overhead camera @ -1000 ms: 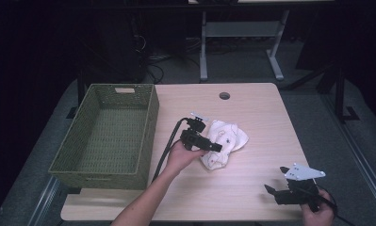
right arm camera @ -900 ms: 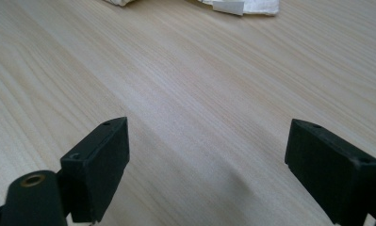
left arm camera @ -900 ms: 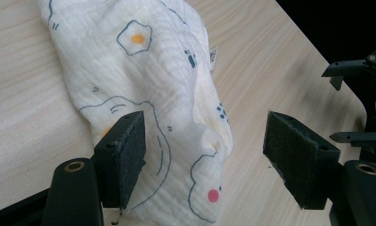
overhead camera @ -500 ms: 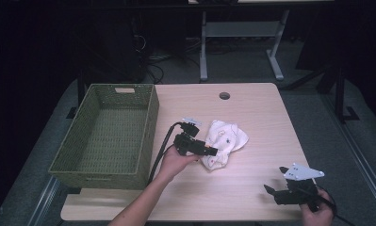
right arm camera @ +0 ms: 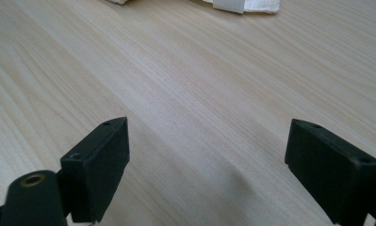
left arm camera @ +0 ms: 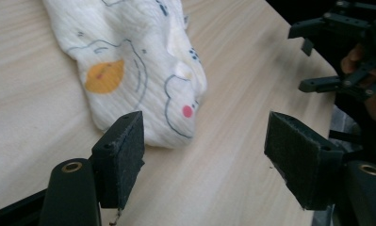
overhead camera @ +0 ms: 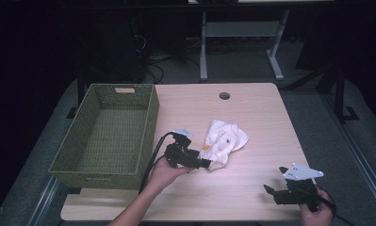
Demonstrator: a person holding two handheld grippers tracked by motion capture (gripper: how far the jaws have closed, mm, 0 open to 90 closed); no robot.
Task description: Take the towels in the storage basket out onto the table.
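A crumpled white cloth (overhead camera: 223,141) printed with small cartoon figures lies near the middle of the wooden table (overhead camera: 256,108). My left gripper (overhead camera: 203,164) rests low at the cloth's near-left edge, open, its jaws pointing right along that edge. In the left gripper view the cloth (left arm camera: 138,70) lies just ahead of the left pad, and nothing sits between the open left gripper (left arm camera: 207,150) pads. My right gripper (overhead camera: 272,192) is open near the table's front right corner. The right gripper view has the open right gripper (right arm camera: 214,155) over bare wood, with the cloth's edge (right arm camera: 242,4) far ahead.
An empty green woven basket (overhead camera: 150,122) stands at the table's left side, close to the left hand. A round cable hole (overhead camera: 224,95) is near the far edge. Bare tabletop separates the cloth from the right gripper (left arm camera: 346,56), which appears beyond the left jaws.
My left gripper has drawn back from on top of the cloth toward the front and slightly left, ending at the cloth's near edge. The right gripper has stayed put.
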